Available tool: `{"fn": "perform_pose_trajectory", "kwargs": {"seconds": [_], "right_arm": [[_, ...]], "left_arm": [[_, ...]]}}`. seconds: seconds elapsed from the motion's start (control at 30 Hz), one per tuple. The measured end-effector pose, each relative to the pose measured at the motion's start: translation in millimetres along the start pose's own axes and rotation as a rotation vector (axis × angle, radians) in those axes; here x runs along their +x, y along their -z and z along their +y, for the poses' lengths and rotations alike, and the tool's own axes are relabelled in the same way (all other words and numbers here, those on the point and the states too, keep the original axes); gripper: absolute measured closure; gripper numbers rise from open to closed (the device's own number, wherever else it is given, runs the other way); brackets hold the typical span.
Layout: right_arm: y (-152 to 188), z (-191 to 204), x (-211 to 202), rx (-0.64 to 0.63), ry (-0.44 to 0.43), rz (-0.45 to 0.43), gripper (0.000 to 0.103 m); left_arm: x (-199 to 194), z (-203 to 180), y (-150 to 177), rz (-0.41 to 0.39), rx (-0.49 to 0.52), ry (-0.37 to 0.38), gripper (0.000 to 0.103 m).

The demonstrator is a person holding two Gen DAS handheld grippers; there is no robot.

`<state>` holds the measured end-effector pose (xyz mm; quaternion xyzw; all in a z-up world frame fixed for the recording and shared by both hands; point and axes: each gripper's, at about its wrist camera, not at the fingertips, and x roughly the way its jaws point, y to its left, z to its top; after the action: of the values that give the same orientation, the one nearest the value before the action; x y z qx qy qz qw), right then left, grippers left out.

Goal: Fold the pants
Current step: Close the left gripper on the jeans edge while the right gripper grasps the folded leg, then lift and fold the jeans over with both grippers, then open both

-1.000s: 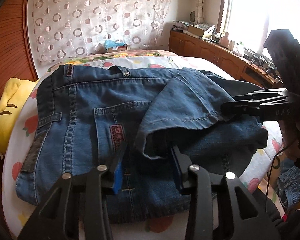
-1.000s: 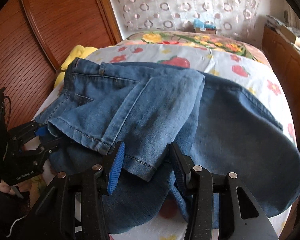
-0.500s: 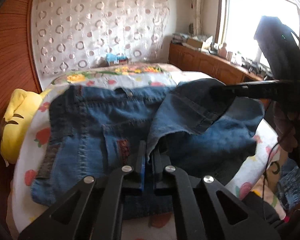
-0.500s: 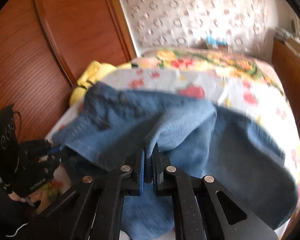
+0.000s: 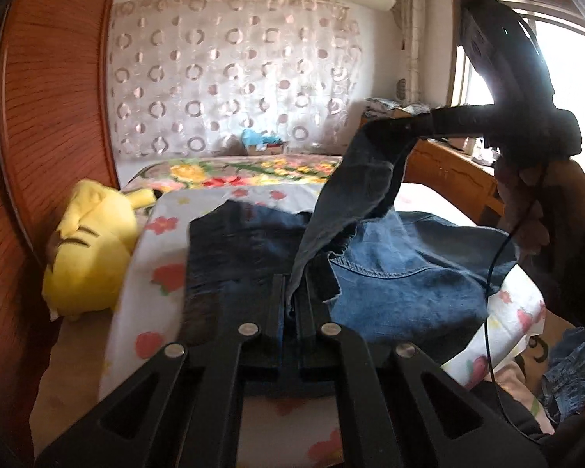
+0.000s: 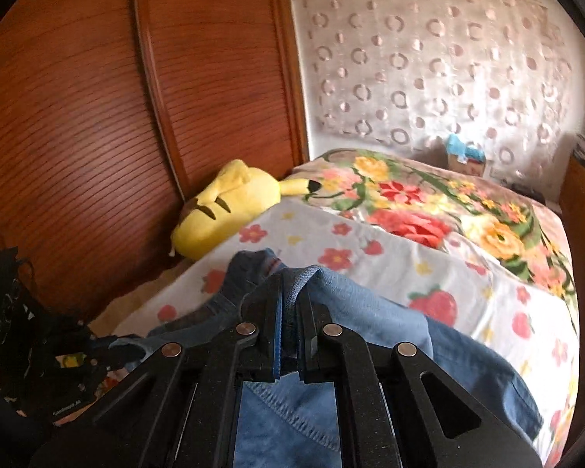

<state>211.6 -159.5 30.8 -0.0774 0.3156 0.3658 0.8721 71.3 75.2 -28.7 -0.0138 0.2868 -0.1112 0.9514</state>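
Blue denim pants [image 5: 401, 280] lie partly folded on the flowered bed sheet [image 5: 163, 273]. My left gripper [image 5: 292, 292] is shut on the near edge of a leg end. My right gripper [image 5: 394, 124] shows in the left wrist view, shut on the same leg end and holding it high above the bed, so the cloth hangs between both. In the right wrist view my right gripper [image 6: 290, 296] is shut on a fold of the pants [image 6: 390, 323]. The left gripper [image 6: 97, 351] shows at the lower left there.
A yellow plush toy [image 5: 85, 253] lies at the bed's left edge against a wooden wardrobe [image 6: 97, 117]. A flowered blanket [image 6: 448, 202] covers the far bed. A wooden cabinet [image 5: 448, 171] stands at the right under the window. More denim [image 5: 569, 374] lies on the floor at right.
Both grippers closed on the leg end and have lifted it off the pile. The right gripper has risen well above the bed, pulling the cloth up.
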Motion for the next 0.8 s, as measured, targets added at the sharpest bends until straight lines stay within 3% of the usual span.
{"fn": "perform_pose_trajectory", "kwargs": {"seconds": [0.3, 0.6, 0.67, 0.8], "right_arm": [[-12, 27, 84, -0.026, -0.012, 0.09, 0.1], [-9, 44, 124, -0.044, 0.041, 0.138, 0.098], [-5, 42, 124, -0.042, 0.076, 0.149, 0.079], [-5, 31, 112, 0.007, 0.069, 0.109, 0.055]], "left_arm": [[17, 27, 26, 0.073, -0.044, -0.025, 0.102], [21, 38, 35, 0.095, -0.101, -0.02, 0.097], [16, 41, 35, 0.082, -0.113, -0.014, 0.095], [7, 45, 29, 0.053, -0.128, -0.025, 0.084]]}}
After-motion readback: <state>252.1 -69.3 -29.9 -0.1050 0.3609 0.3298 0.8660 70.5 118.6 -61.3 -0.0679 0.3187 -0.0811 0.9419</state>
